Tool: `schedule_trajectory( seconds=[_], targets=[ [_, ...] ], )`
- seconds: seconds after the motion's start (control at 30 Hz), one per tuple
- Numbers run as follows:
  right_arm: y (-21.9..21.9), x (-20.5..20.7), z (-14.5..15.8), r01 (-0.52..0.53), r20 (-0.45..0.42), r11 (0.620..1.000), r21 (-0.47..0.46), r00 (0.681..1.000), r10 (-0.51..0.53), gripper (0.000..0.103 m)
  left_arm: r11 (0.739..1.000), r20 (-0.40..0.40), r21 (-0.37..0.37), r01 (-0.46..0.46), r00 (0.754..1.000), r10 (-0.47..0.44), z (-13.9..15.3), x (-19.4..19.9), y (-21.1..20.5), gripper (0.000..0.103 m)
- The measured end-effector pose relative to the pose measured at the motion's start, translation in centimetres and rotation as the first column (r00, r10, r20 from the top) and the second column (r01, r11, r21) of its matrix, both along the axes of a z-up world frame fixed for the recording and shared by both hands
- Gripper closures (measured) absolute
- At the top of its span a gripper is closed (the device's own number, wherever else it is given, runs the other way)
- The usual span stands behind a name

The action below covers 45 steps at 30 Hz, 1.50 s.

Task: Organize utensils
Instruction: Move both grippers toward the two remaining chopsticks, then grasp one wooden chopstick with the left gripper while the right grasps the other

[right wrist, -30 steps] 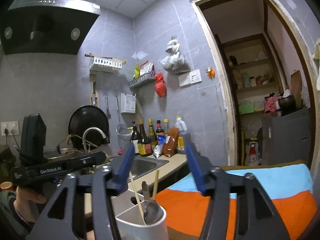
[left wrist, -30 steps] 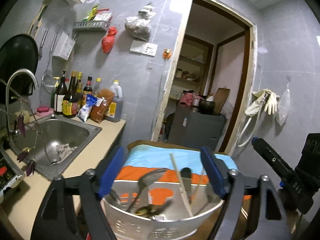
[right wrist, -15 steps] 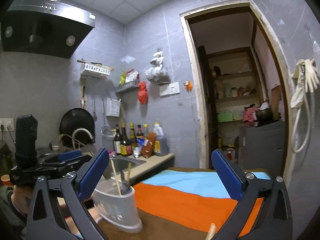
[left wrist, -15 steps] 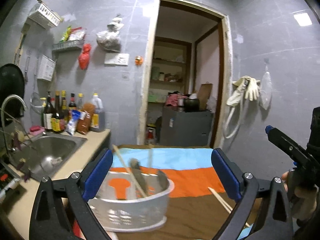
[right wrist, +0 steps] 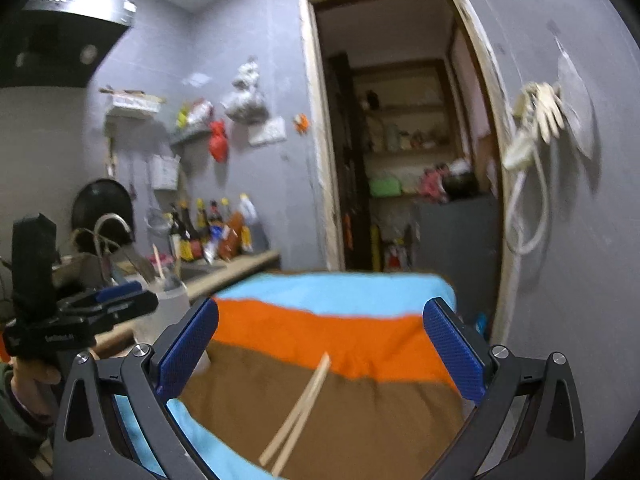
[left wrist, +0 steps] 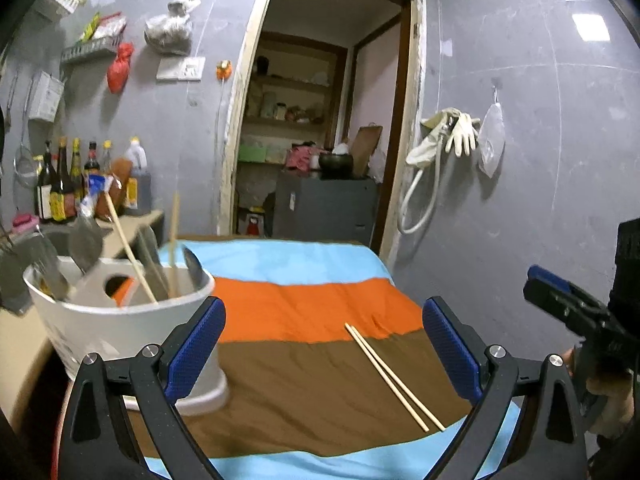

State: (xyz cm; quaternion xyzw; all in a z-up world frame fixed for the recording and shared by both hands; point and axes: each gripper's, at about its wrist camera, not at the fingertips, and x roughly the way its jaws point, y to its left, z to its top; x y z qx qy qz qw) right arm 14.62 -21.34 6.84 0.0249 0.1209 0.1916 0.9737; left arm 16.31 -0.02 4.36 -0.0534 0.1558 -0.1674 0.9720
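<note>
A white utensil holder (left wrist: 120, 328) stands at the left end of the striped cloth (left wrist: 304, 308), with spoons and chopsticks sticking up in it. A loose pair of wooden chopsticks (left wrist: 394, 376) lies on the brown band of the cloth. My left gripper (left wrist: 322, 320) is open, with its left finger just in front of the holder and nothing between its pads. My right gripper (right wrist: 320, 340) is also open and empty, with the chopsticks (right wrist: 300, 412) lying below and between its fingers. In the blurred right wrist view the holder (right wrist: 172, 300) shows at the left.
A counter with a sink and sauce bottles (left wrist: 60, 184) runs along the left wall. Behind the table is an open doorway (left wrist: 320, 120) with a grey cabinet (left wrist: 328, 208). Rubber gloves and a hose (left wrist: 452, 136) hang on the right wall.
Both grippers opened wide and came off the utensil holder, then swung right. The holder now stands at the left, and the loose chopsticks have come into view.
</note>
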Motion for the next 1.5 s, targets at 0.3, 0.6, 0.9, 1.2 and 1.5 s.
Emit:
schedule_trajectory(
  seconds=[0.3, 0.6, 0.9, 1.2, 1.5],
  targets=[
    [0.6, 0.2, -3.7, 0.017, -0.12, 0.997, -0.079, 0.992, -0.027, 0.0, 0.997, -0.124, 0.018, 0.074, 0.99, -0.071, -2.2, 2.3, -1.6, 0.006],
    [3.0, 1.6, -6.0, -0.052, -0.313, 0.964, -0.259, 0.949, -0.033, 0.025, 0.987, -0.378, -0.013, 0.158, 0.914, -0.151, -4.1, 6.1, -1.8, 0.007],
    [4.5, 2.9, -8.2, -0.164, -0.468, 0.947, -0.278, 0.884, 0.016, 0.044, 0.978, -0.474, -0.004, 0.209, 0.86, -0.186, -4.9, 6.9, -2.3, 0.013],
    [5.2, 4.0, -9.5, -0.2, -0.539, 0.93, -0.309, 0.842, 0.003, 0.057, 0.967, -0.558, -0.044, 0.252, 0.796, -0.233, -6.2, 8.0, -3.1, 0.04],
    [3.4, 6.6, -9.3, -0.177, -0.516, 0.927, -0.331, 0.856, -0.021, 0.093, 0.955, -0.577, -0.027, 0.296, 0.775, -0.257, -6.2, 8.4, -4.6, 0.049]
  ],
)
